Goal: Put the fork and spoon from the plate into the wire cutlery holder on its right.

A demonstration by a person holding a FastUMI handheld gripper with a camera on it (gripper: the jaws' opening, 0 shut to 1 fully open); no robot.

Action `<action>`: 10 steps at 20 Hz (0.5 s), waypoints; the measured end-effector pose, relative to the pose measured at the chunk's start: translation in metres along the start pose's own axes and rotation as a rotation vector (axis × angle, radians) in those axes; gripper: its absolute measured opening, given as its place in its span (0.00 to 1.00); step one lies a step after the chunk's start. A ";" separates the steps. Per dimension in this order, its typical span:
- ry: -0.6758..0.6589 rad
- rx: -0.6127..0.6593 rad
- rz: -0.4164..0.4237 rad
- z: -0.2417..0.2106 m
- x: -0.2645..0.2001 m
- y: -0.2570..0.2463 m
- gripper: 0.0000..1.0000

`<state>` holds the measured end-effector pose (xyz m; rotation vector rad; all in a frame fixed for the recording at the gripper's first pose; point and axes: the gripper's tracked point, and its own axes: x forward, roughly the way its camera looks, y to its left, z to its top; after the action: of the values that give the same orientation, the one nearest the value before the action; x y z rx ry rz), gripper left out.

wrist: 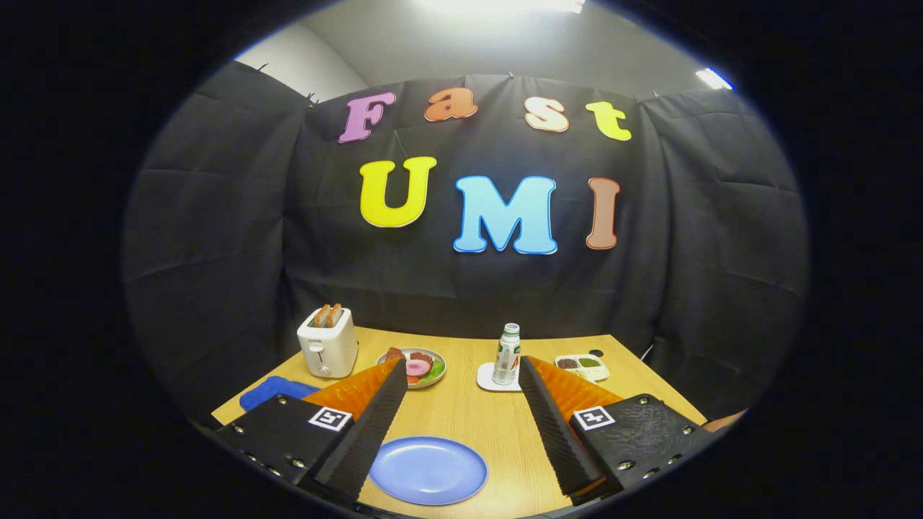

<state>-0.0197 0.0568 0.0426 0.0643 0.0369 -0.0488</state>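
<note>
A blue plate (428, 470) lies on the wooden table (469, 414), low between the bases of my two fingers and near the table's front edge. Its visible face is plain blue. My gripper (462, 362) is open, held above the table, with its fingers spread wide and nothing between them. The fingertips (395, 371) point toward the far half of the table.
At the back left stands a white toaster (328, 342) with toast in it, and a blue cloth (270, 391) lies in front of it. Beyond the fingers are a small plate of food (420, 366), a bottle (508, 353) on a white coaster, and a white two-part dish (583, 366).
</note>
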 end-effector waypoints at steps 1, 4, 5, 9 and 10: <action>0.000 -0.001 -0.007 -0.002 -0.003 0.005 0.96; 0.012 -0.018 -0.048 -0.006 -0.013 0.014 0.96; 0.010 -0.020 -0.054 -0.004 -0.017 0.020 0.96; 0.013 -0.002 -0.003 -0.007 -0.026 0.061 0.96; 0.026 0.003 0.028 -0.011 -0.027 0.071 0.96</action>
<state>-0.0439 0.1292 0.0376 0.0688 0.0621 -0.0204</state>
